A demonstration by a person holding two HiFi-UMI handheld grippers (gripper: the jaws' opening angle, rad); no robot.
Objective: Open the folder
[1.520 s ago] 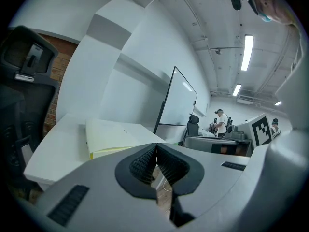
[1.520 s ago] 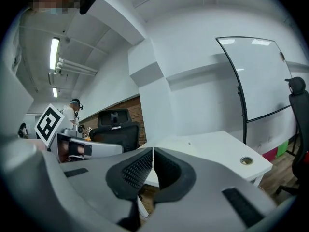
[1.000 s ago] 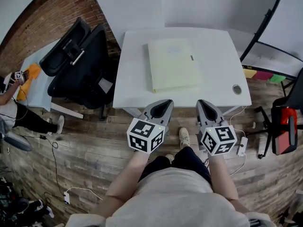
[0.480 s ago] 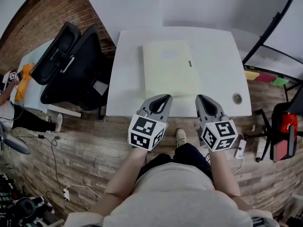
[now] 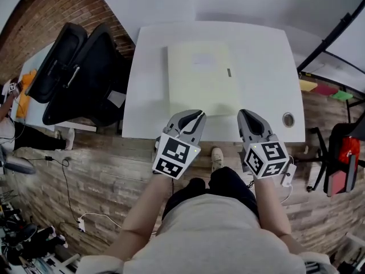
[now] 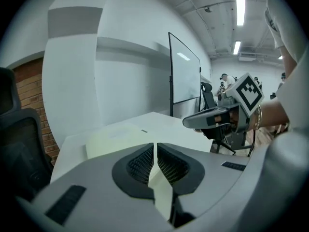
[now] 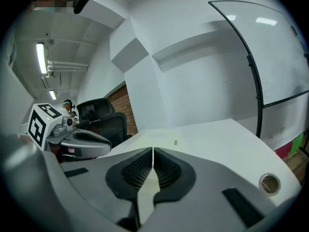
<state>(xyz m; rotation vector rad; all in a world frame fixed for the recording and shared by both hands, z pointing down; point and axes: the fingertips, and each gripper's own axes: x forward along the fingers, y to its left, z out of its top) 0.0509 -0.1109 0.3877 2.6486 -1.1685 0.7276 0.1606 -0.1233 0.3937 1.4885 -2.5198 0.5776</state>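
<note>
One pale-yellow folder [image 5: 201, 79] lies flat & closed on the white table [image 5: 265, 56], approx mid-table, a bit left of centre. A small dark tab [image 5: 229, 72] sits nr its right edge.

Left gripper [image 5: 197, 115] is at the table's near edge, w/ its tips at the folder's near edge; touching or not, can't tell. Its jaws are pressed together w/ nothing btwn them, and the folder shows beyond the tips in the left gripper view.

Right gripper [image 5: 246, 115] is just right of the folder's near right corner, over bare tabletop at the near edge & apart from the folder. Its jaws are likewise closed tight, empty. The 2 grippers are side by side.

A round grommet [image 5: 288, 119] sits in the table's near right corner, right of the right gripper. Two black office chairs [image 5: 74, 73] stand left of the table by a brick wall [image 5: 34, 16]. A red-&-black chair [image 5: 341, 158] stands right of the table on the wood floor [image 5: 85, 170]. The person's shoe [image 5: 217, 157] shows below the table's near edge, btwn the grippers.
</note>
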